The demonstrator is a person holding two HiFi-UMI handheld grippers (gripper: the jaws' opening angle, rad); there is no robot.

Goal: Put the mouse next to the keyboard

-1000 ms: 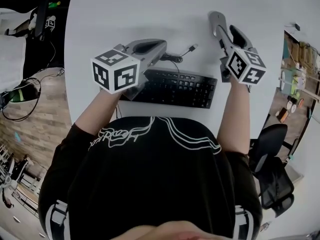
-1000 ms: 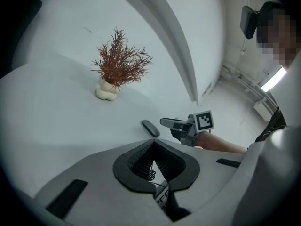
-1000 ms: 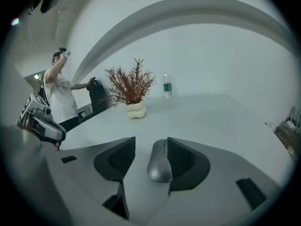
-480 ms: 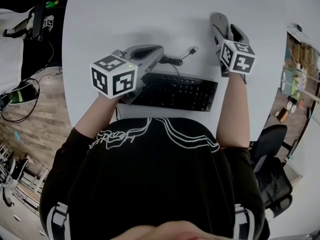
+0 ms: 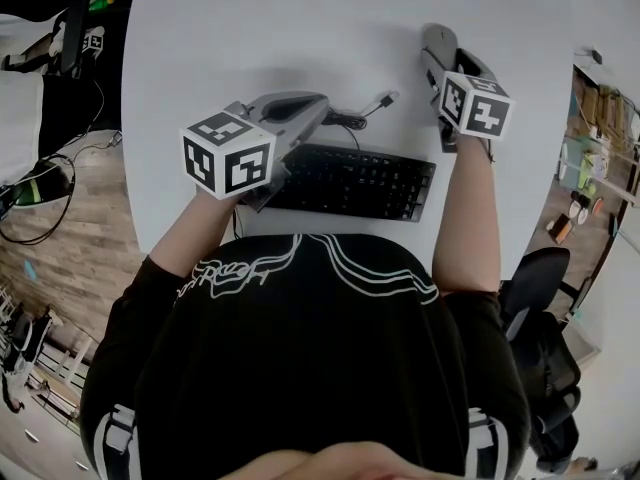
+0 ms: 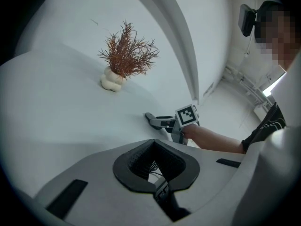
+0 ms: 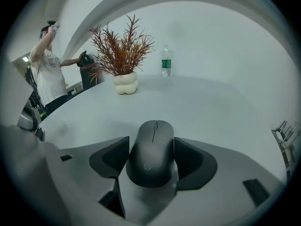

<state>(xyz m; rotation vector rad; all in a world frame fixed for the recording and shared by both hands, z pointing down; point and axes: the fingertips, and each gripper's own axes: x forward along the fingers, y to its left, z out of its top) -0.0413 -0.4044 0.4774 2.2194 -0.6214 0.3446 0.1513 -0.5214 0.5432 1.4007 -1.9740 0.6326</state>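
Mouse (image 7: 153, 152): flat on the table (image 5: 250, 38), between the jaws of my right gripper (image 5: 447, 56), nose pointing away from me. The jaws stand wide; the pads flank its sides closely, with a thin gap on the left. From the head view the gripper covers the mouse, just past the right end of the keyboard (image 5: 350, 180).

Mouse is matte black, a low rounded oval with a fine seam down the front. Keyboard is black and flat, its cable (image 5: 350, 120) coiled behind it.

My left gripper (image 5: 315, 106) hangs over the keyboard's left end, jaws together, nothing held.

Table is white, smooth, with a curved edge. Bare surface ahead of the mouse up to a dried plant (image 7: 123, 55) in a lumpy white pot and a bottle (image 7: 165, 66).
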